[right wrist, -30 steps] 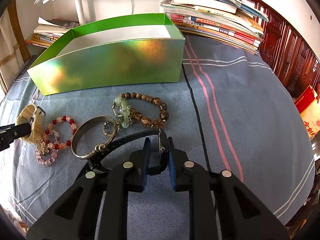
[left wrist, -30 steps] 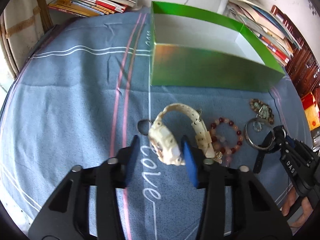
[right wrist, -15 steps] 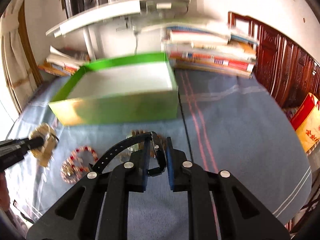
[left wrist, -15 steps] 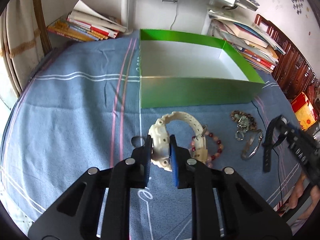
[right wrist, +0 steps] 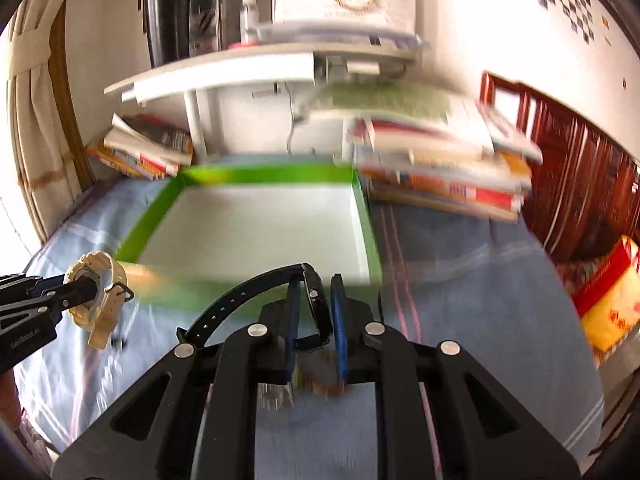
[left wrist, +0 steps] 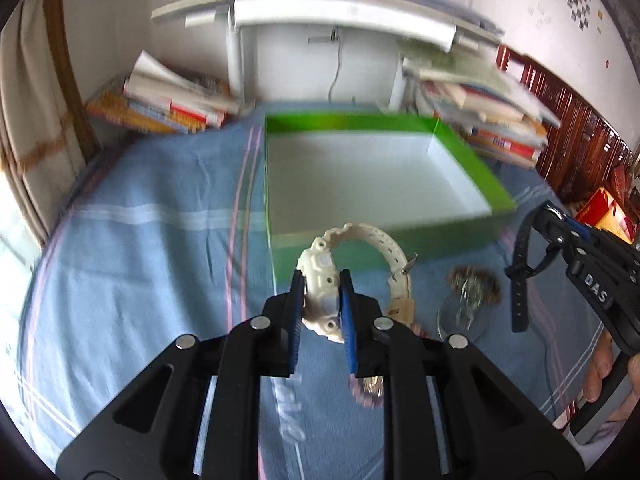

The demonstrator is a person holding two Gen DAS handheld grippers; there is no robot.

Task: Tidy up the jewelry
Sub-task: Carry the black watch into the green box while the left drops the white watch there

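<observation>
Both watches now hang lifted off the tabletop: left gripper (left wrist: 322,304) clasps the cream watch (left wrist: 320,292), right gripper (right wrist: 314,312) grips the black watch (right wrist: 316,300); one green box (left wrist: 376,256).

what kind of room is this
Probably a bedroom or study at home: a blue bedsheet-like cloth covers the work surface, stacks of books sit behind the green box, and dark carved wooden furniture stands at the right.

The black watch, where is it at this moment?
The black watch is clamped in the right hand-held gripper, lifted above the blue cloth just before the green box; the left wrist view shows it at far right.
</observation>
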